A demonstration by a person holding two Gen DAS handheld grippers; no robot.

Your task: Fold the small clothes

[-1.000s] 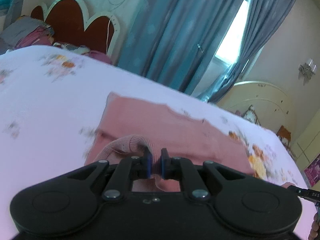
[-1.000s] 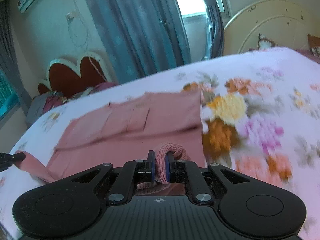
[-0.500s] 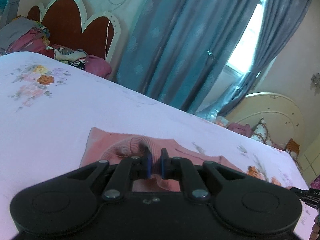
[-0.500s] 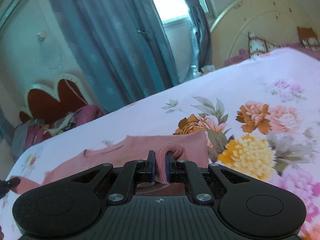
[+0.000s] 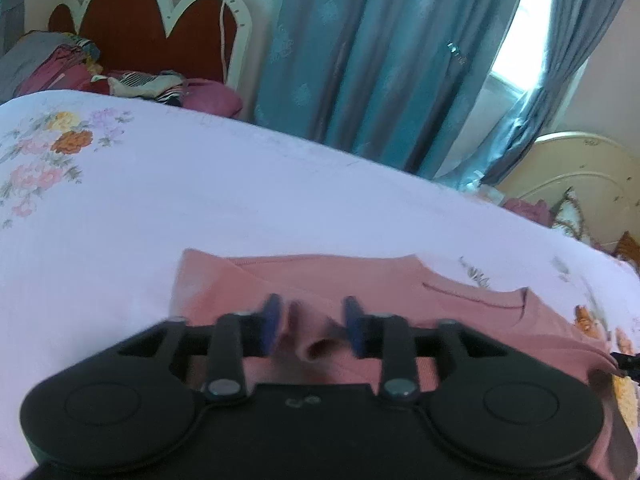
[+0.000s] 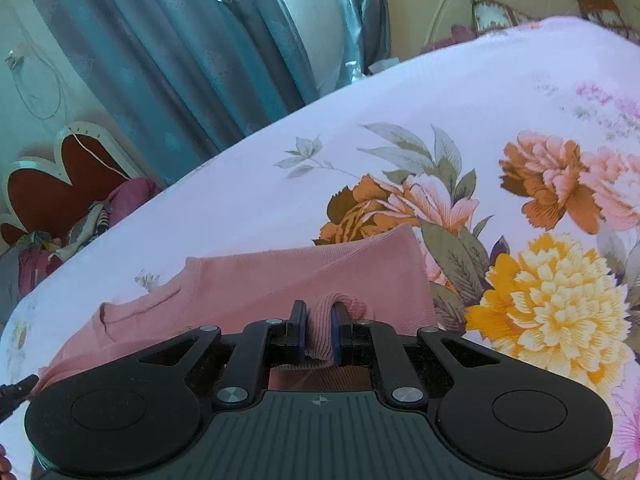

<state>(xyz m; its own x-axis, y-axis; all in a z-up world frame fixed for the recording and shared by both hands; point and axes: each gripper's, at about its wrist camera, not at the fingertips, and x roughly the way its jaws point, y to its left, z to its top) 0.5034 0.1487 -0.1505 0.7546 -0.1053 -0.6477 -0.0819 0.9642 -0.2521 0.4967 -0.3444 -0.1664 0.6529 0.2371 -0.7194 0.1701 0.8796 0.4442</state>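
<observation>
A small pink knit garment [image 5: 360, 280] lies folded over on the floral bedsheet [image 5: 200, 200]. In the left wrist view my left gripper [image 5: 312, 320] hangs just over its near edge, jaws opening. A bunched pink fold [image 5: 312, 344] sits loose between the blue pads, which no longer press it. In the right wrist view the same pink garment [image 6: 304, 276] lies ahead, and my right gripper [image 6: 318, 332] is shut on a ribbed fold [image 6: 320, 328] of its edge.
The flowered sheet [image 6: 520, 240] stretches right and far of the garment. A scalloped red headboard [image 5: 152, 28] with piled clothes [image 5: 132, 80] stands at the far left. Teal curtains [image 5: 380, 60] and a cream headboard [image 5: 580, 184] lie beyond the bed.
Both grippers carried the garment's near edge forward and down over the rest of it. The left jaws have spread apart and let the fold go; the right stays clamped.
</observation>
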